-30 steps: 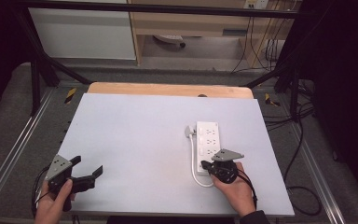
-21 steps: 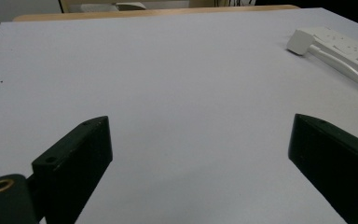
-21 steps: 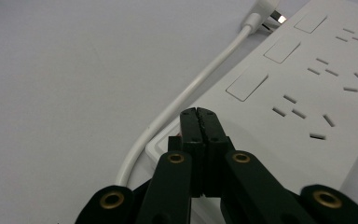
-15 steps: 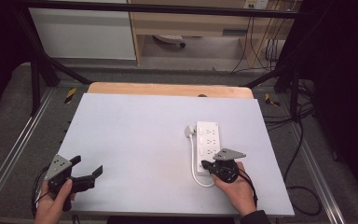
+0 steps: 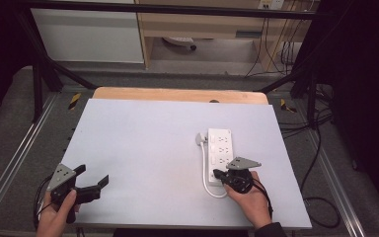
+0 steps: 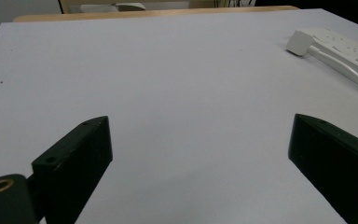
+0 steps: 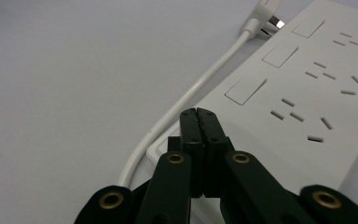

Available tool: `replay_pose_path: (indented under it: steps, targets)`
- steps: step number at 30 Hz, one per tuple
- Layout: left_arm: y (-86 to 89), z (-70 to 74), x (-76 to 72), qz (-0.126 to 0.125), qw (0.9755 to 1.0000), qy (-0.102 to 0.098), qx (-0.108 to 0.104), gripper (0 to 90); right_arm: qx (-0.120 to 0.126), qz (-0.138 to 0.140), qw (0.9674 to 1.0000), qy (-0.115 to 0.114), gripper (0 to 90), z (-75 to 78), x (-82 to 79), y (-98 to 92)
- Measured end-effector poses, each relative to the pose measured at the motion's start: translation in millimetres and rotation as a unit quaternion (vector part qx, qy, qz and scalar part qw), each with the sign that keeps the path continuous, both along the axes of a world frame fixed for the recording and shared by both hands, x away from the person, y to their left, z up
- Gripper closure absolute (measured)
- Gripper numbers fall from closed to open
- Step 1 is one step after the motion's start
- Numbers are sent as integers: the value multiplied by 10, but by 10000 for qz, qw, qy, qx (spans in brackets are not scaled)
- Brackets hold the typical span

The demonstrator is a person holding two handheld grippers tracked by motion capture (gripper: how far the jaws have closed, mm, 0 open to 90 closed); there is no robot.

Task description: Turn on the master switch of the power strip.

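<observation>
A white power strip [image 5: 220,147] lies on the right half of the pale table top [image 5: 143,148], with its white plug [image 5: 200,139] beside its far left side and its cable [image 5: 207,177] looping round the near end. My right gripper [image 5: 219,174] sits at the strip's near end, jaws shut with nothing between them. In the right gripper view the closed tips [image 7: 199,114] hang over the strip's near corner [image 7: 317,93], beside the cable [image 7: 191,93]. My left gripper [image 5: 93,180] is held at the table's near left, jaws wide open [image 6: 199,123] over bare table.
A wooden strip [image 5: 177,94] edges the table's far side. Metal frame rails [image 5: 10,163] run along both sides. Black cables [image 5: 321,148] trail on the floor at the right. A white cabinet [image 5: 89,34] stands beyond the table.
</observation>
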State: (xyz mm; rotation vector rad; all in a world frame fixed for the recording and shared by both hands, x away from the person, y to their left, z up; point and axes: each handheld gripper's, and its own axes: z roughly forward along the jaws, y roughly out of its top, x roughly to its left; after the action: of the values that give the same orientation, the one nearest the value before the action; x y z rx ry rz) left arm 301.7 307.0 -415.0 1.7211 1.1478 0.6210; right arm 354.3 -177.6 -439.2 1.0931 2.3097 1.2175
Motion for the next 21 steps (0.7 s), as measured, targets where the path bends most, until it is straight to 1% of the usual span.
replay_pose_path:
  steps: [7,9,16,17,21]
  targets:
    - [2,1,0,8,10000,-5,-3,62,94,-1,9999,-51,900,25,-9,-2]
    - [1,1,0,11,10000,-8,-8,62,107,10,9999,-108,900,30,-7,-8]
    - [1,0,1,5,10000,-2,-7,62,175,-6,9997,-171,900,63,-17,-15]
    - [1,0,1,6,10000,-2,-7,62,171,5,9996,-210,900,69,-15,-20]
    - [3,1,0,7,10000,-5,0,62,251,-43,9994,-244,897,92,-22,-31]
